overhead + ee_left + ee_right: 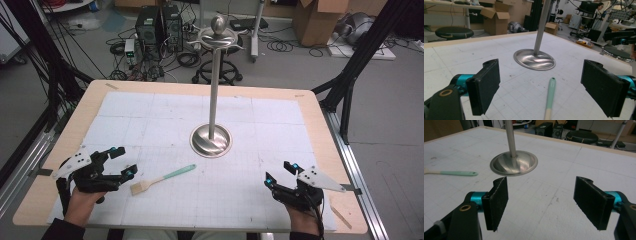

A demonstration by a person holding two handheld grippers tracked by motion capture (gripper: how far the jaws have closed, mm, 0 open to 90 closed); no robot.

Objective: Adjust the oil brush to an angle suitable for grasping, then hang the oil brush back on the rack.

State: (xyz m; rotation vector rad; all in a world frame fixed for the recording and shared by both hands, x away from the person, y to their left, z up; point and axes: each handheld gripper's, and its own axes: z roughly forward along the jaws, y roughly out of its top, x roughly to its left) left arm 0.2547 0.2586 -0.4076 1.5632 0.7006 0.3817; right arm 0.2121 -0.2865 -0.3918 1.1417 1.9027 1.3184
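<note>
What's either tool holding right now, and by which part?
Nothing. The left tool stands open above the mint-handled wooden pastry brush, which lies loose on the white gridded mat; the right tool is open too.

No words, brand names, numbers or signs are showing clearly enough to read in any view. The white mat (pixel 165 117) on the table (pixel 310 107) is carrying only a faint printed grid, and the cardboard boxes (pixel 496 18) behind are showing no legible print.
</note>
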